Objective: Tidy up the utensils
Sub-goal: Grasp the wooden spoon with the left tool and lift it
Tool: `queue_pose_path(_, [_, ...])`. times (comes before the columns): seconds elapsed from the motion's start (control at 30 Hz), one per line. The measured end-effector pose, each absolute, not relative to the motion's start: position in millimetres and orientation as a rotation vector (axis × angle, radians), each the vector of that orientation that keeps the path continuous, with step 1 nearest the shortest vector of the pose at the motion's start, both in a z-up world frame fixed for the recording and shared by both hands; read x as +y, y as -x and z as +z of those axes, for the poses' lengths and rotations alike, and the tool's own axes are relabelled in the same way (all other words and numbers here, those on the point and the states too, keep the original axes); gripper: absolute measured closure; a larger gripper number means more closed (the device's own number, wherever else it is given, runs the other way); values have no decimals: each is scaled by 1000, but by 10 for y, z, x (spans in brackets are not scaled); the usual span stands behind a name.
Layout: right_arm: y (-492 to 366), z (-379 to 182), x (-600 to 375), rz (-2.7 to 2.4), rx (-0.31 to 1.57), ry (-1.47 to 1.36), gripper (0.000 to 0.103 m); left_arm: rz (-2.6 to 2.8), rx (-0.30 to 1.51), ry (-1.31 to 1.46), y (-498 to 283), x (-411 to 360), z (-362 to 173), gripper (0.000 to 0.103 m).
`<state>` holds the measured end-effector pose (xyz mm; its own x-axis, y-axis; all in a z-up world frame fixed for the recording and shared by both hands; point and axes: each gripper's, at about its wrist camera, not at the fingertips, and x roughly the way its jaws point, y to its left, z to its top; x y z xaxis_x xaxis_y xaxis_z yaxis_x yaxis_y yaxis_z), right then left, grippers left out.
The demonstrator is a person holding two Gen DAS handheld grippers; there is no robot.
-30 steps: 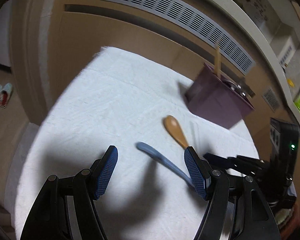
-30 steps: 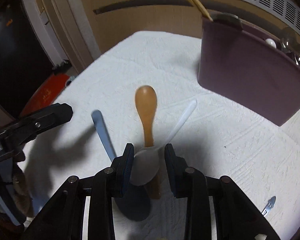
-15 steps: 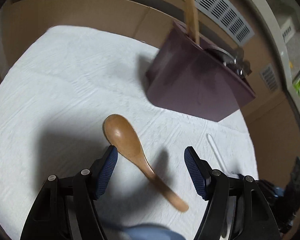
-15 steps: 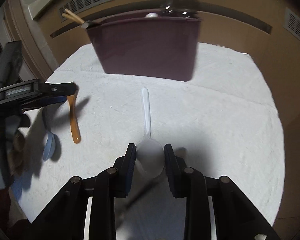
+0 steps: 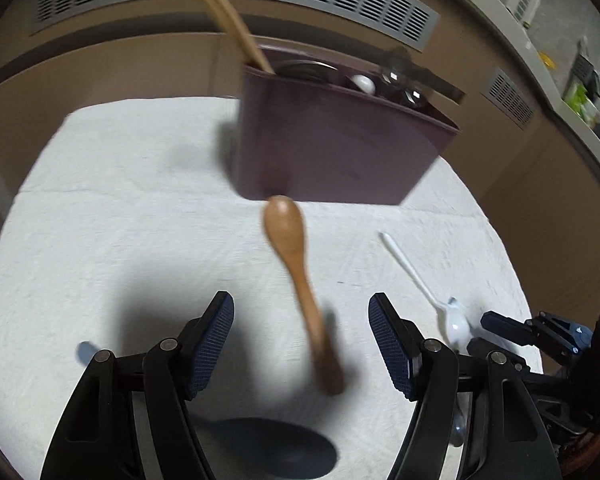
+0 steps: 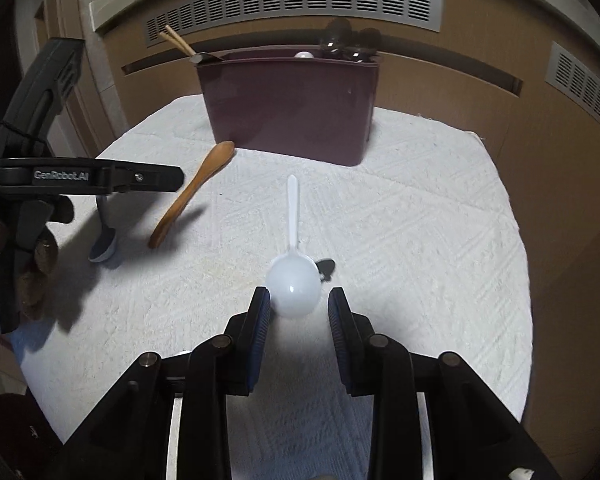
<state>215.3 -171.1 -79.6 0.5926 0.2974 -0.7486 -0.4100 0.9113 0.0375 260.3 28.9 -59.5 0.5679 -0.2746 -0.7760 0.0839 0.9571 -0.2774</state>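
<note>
A white plastic spoon is lying bowl-first between the half-spread pads of the right gripper, which is framing it without visibly pinching. The pickup step appears to be in hand; closing and lifting toward the maroon utensil caddy would follow. The left gripper is hovering wide open over a wooden spoon, with a blue spoon lying nearby on the white cloth.

Maroon caddy, white spoon
</note>
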Motion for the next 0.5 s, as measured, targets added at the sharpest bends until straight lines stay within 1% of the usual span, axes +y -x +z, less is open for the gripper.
queue_pose_path(0.13, [-2429, -814, -1546, 436, 853, 120, 74, -173, 939, 255, -2571, 469, -620, 32])
queue_pose_path(0.23, [-2659, -829, -1357, 440, 847, 175, 74, -181, 939, 260, -2630, 450, -623, 32])
queue_pose_path(0.37, [-2966, -878, -1252, 432, 899, 173, 74, -175, 934, 210, -2901, 268, -620, 32])
queue_pose_path(0.47, [-2998, -860, -1317, 412, 901, 143, 74, -151, 984, 179, -3121, 169, -707, 33])
queue_pose_path(0.5, [-2958, -845, -1360, 407, 890, 138, 74, -145, 1000, 163, -3194, 123, -743, 35])
